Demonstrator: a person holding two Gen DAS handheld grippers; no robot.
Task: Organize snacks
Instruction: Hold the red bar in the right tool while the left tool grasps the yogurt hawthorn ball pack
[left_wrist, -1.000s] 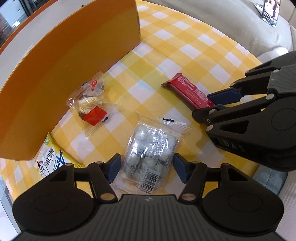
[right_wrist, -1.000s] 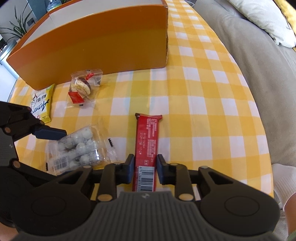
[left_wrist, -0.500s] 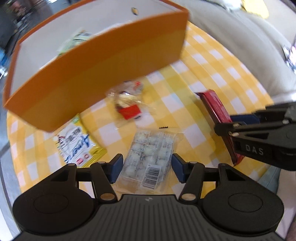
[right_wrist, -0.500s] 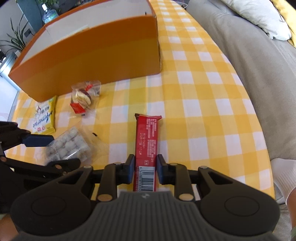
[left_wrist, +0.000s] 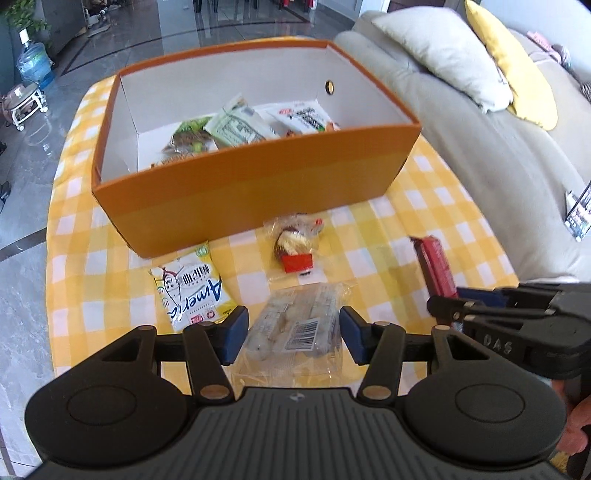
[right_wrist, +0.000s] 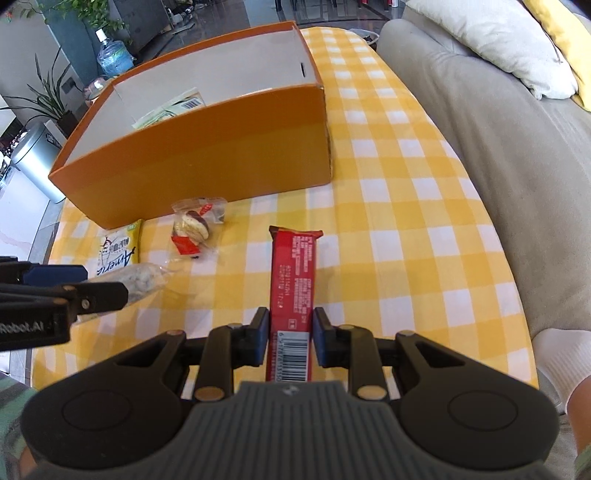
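Orange cardboard forms the open box (left_wrist: 258, 184) at the far side of the counter (right_wrist: 424, 258), which wears a yellow-and-white checked cloth; several snack packets already lie inside, so it reads as the collecting place for everything loose in front of it.

The right gripper (right_wrist: 290, 338) is pinched tight on the barcode end of a long red bar (right_wrist: 293, 273), which juts forward along the fingers, a grip low on the wrapper that leaves most of the bar free to go over the box wall first.

The left gripper (left_wrist: 291, 334) straddles a clear bag of pale round sweets (left_wrist: 295, 325). Its jaws are closing with the bag between them, and the blue pads sit against the bag's sides; in the right wrist view the bag hangs clear of the cloth, so it appears carried already.

Just in front of the box wall rest a yellow-and-white packet (left_wrist: 194, 286) and a small clear pouch with a red card (left_wrist: 297, 245), apart from each other and untouched, probably waiting their turn.
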